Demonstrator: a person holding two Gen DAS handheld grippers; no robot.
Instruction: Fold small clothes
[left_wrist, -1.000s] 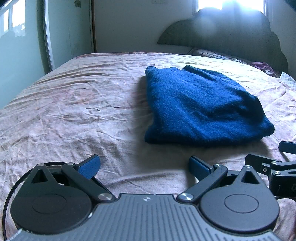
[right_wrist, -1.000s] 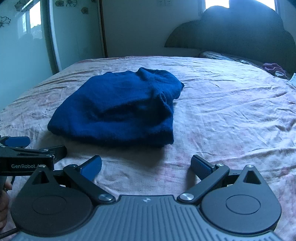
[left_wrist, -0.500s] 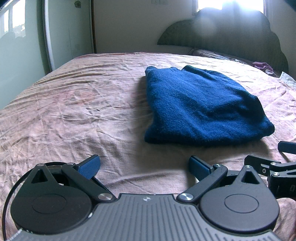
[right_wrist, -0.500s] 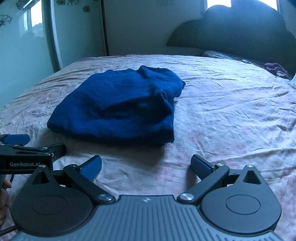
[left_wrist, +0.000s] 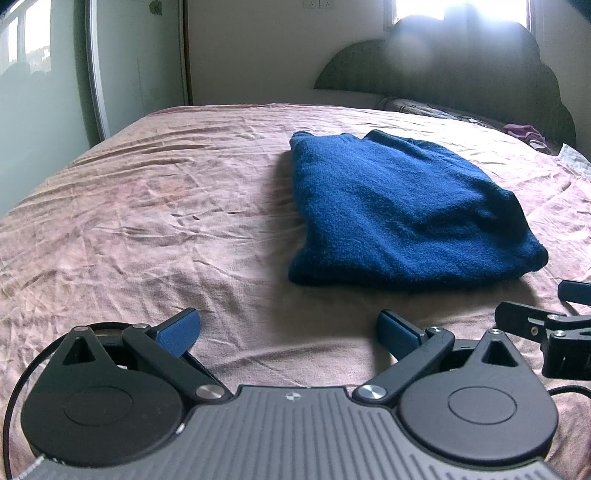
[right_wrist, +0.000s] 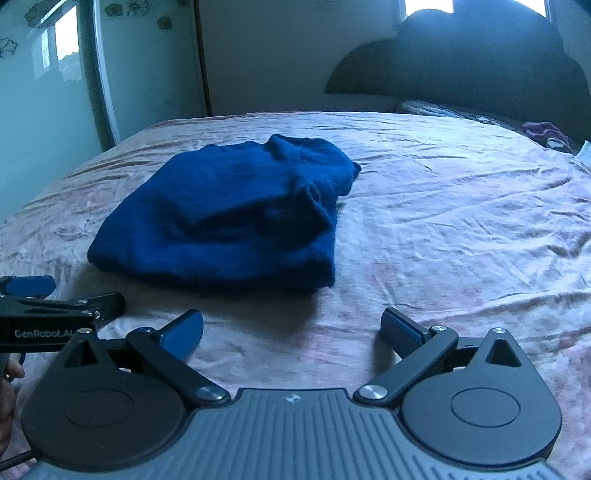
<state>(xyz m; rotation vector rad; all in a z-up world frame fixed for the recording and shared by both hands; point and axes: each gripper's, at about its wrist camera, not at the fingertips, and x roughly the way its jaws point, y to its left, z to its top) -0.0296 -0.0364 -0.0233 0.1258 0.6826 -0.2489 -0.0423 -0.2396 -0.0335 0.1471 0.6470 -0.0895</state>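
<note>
Little has shifted: both the left gripper (left_wrist: 288, 328) and right gripper (right_wrist: 291, 328) hover spread before the folded blue sweater (right_wrist: 236, 218) on the bed (left_wrist: 147, 206), its layers indistinct

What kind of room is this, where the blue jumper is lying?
Most likely a bedroom in a home. The blue jumper lies on a wide bed with a wrinkled pink sheet, a dark scalloped headboard stands at the far end, and a window glows behind it.
</note>
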